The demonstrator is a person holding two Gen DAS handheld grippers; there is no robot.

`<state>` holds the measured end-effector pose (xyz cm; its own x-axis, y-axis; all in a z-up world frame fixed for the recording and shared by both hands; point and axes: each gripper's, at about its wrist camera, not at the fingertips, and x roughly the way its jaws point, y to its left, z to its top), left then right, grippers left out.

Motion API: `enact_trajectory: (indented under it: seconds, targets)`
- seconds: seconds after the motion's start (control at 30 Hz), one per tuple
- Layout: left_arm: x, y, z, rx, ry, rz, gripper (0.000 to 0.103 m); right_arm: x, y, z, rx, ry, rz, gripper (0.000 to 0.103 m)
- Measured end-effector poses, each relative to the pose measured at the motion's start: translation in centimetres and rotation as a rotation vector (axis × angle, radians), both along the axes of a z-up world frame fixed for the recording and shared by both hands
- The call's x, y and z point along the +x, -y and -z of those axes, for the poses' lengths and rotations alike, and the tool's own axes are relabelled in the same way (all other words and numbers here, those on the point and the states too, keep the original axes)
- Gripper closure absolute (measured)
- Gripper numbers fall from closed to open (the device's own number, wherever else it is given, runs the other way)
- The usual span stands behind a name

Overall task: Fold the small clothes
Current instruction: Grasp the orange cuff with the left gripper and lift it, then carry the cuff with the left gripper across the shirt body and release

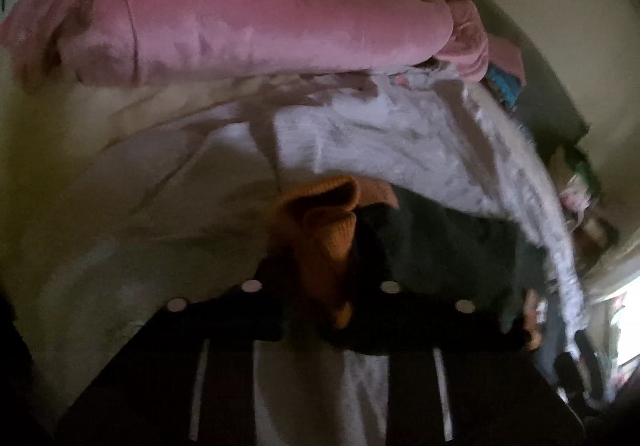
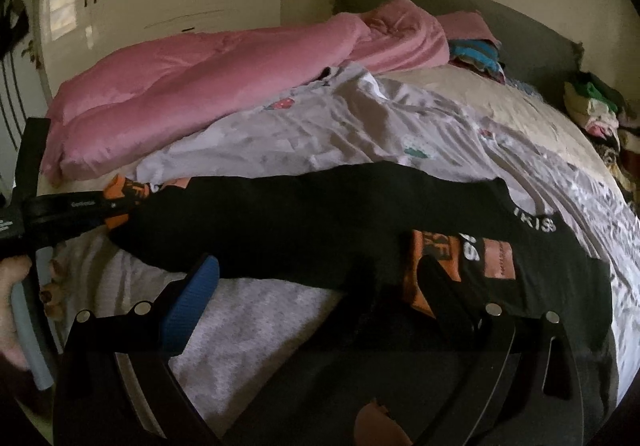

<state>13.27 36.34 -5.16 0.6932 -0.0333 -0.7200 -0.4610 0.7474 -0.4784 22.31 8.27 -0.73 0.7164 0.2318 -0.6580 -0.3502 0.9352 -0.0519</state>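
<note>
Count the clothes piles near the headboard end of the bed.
2. One colourful pile sits beside the pink duvet at the headboard; a second pile lies farther right, at the bed's edge. More may be hidden.

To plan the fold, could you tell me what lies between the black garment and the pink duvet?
In the right wrist view, only the rumpled white printed sheet lies between the black garment and the pink duvet.

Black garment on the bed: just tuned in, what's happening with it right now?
A person is working the black garment with orange trim, stretched out across the bed. The left gripper is shut on its orange ribbed cuff at one end. The right gripper sits open over the other end, blue finger pad beside the fabric, not gripping. A pink duvet lies bunched behind.
</note>
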Motion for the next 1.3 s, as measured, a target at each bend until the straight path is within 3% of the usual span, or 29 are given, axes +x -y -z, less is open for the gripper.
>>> enact_trajectory:
  seconds: [0.2, 0.53, 0.73, 1.0, 1.3]
  targets:
    - [-1.0, 0.5, -3.5, -0.012, 0.12, 0.001, 0.094, -0.7, 4.2, -1.1, 0.062, 0.011, 0.066, 0.005]
    - [0.9, 6.2, -13.4, 0.131, 0.222, 0.086, 0.095, -2.4, 13.5, -3.8, 0.19, 0.062, 0.223, 0.005]
    - [2.8, 10.9, -17.5, 0.201, 0.252, 0.143, 0.095, -3.8, 18.9, -4.7, 0.261, 0.09, 0.313, 0.005]
    - [4.2, 16.5, -18.2, 0.204, 0.275, 0.235, 0.095, -5.3, 24.3, -4.9, 0.306, 0.112, 0.402, 0.005]
    - [5.9, 22.0, -15.9, 0.143, 0.292, 0.342, 0.095, -6.3, 28.3, -3.8, 0.325, 0.105, 0.478, 0.005]
